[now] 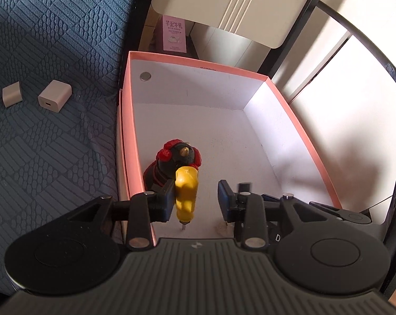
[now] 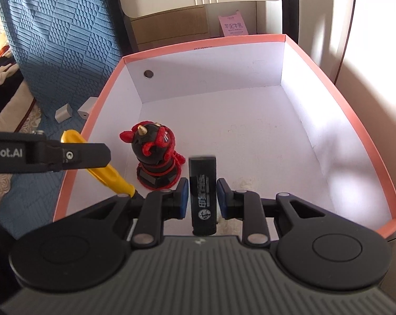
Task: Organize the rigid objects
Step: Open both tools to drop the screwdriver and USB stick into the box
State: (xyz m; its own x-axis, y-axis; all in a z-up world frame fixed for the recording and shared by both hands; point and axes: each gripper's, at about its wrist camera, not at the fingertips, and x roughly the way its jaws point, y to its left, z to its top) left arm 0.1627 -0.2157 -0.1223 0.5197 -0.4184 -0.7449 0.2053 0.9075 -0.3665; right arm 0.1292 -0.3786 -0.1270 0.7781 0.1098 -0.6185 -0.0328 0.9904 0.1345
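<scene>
Bright daylight from right of the pink-rimmed box (image 1: 297, 120); sunlit patch on its right inner wall. Blown-out glare on floor beyond that wall, with soft dark shadows. Strong fisheye bending toward frame edges. Slight blur on black stick (image 2: 202, 193) above box floor.
</scene>
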